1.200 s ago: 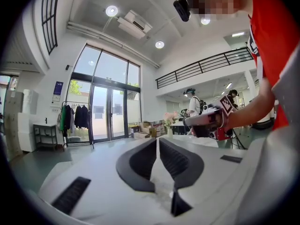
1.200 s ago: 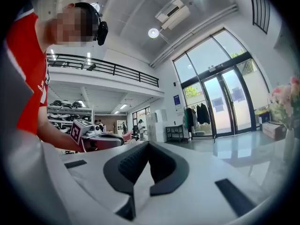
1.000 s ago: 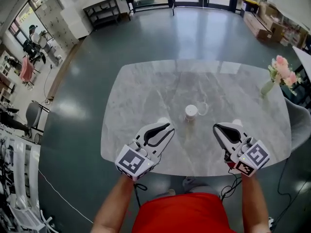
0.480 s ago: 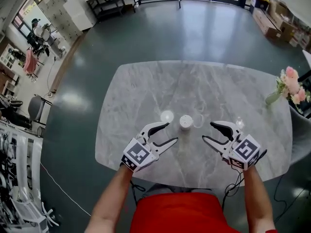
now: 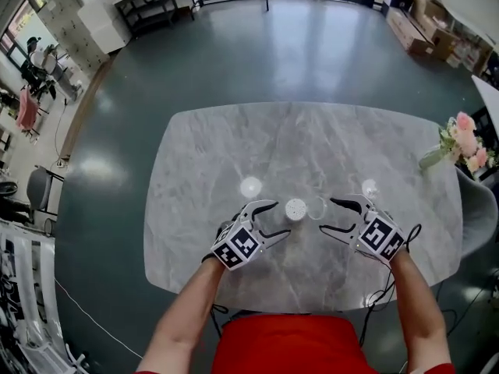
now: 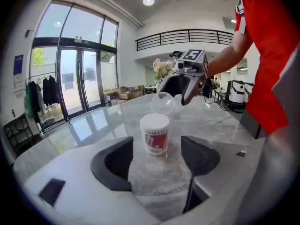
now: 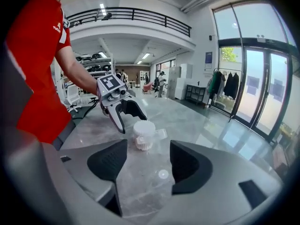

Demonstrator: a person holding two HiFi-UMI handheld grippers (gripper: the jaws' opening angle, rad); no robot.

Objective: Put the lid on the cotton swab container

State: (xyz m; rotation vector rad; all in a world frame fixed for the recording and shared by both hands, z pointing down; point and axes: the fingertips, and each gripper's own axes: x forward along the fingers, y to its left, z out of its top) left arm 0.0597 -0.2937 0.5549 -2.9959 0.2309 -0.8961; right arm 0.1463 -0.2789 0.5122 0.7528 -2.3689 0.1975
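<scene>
The cotton swab container (image 5: 295, 208) stands upright on the marble table (image 5: 234, 142), white swabs showing at its open top. Its clear lid (image 5: 316, 207) lies on the table just to its right, touching or almost touching. My left gripper (image 5: 279, 218) is just left of the container, jaws opening, with nothing between them. My right gripper (image 5: 327, 216) faces it from the right beside the lid, jaws also opening and empty. In the left gripper view the container (image 6: 155, 134) stands just beyond my fingertips with the lid (image 6: 162, 103) behind it. In the right gripper view the container (image 7: 143, 135) hides part of the lid (image 7: 160, 134).
A vase of pink flowers (image 5: 456, 142) stands at the table's right edge, with a grey chair (image 5: 477, 209) beyond it. The table's near edge (image 5: 257, 287) runs just behind both grippers. Grey floor surrounds the table.
Both grippers have gone from nearly shut to wide open and have moved in toward the container from either side. The container and lid have stayed put.
</scene>
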